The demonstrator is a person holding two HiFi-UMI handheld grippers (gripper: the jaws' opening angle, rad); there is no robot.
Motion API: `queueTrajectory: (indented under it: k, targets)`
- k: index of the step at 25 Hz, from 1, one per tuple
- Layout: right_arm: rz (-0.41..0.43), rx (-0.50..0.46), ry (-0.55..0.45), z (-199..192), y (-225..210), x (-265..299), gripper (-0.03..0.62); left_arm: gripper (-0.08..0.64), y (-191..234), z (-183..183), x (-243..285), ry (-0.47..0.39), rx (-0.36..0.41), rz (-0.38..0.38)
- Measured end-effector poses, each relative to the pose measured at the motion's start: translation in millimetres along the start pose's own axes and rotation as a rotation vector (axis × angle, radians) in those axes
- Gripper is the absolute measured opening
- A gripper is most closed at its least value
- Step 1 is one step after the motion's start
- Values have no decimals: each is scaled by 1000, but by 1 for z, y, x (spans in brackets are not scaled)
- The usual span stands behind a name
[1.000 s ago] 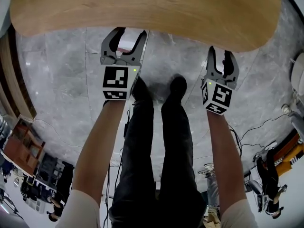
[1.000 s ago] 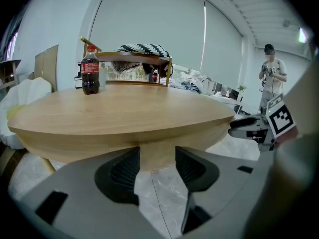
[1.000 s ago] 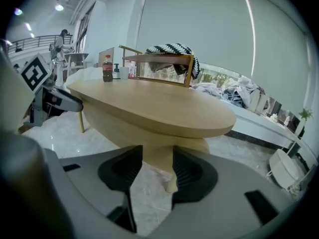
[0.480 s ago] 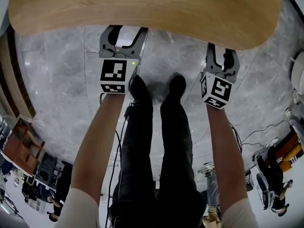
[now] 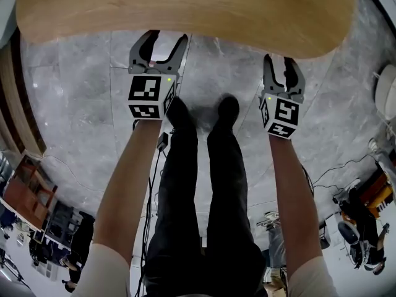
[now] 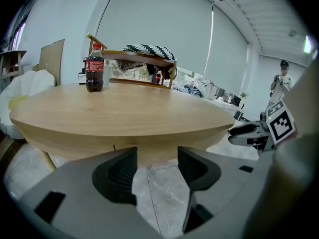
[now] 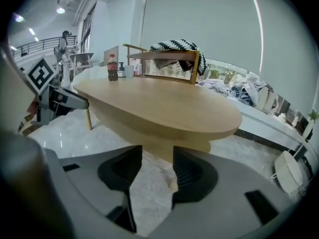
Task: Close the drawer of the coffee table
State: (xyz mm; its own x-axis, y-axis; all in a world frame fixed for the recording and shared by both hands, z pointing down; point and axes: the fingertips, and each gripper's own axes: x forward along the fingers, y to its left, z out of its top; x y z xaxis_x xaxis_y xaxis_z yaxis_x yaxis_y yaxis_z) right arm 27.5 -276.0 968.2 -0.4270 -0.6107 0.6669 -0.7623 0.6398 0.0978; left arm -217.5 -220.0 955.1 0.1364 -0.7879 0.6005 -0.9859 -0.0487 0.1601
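Two grippers: both sit in the upper half of the head view, just below the table's near edge, each with a black-and-white marker cube (image 5: 148, 96) at its base.
Left gripper (image 5: 166, 39): grey plastic jaws with ribbed black pads stand wide apart with nothing between them; only floor and table edge show through the gap.
Right gripper (image 5: 279, 63): its jaws are also parted, by a narrower gap, and hold nothing.
Coffee table (image 5: 185, 11): an oval top of pale, fine-grained wood with a rounded edge fills the upper part of the head view, and a curved wooden band runs under it.
Drawer: it cannot be told apart from that band; a short dark seam (image 6: 113, 147) shows left of centre in the left gripper view.
Cola bottle (image 6: 94, 67): dark liquid, red cap and label, upright at the top's far left.
Patterned cloth (image 6: 147, 50): a black-and-white weave draped over a wooden rail behind the table.
Floor (image 5: 74, 104): glossy grey marble slabs with thin joints.
Legs (image 5: 204, 184): dark trousers and black shoes at the centre of the head view, between the two bare forearms.
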Motion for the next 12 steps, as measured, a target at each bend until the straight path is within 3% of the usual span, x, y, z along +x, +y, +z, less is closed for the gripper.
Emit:
queueTrajectory:
  k: [9, 12]
  targets:
    - [11, -22, 42, 12, 8, -51, 187, 250, -6, 13, -52, 40, -14, 18]
    - [21, -29, 43, 31, 16, -67, 164, 202, -7, 30, -70, 55, -3, 4]
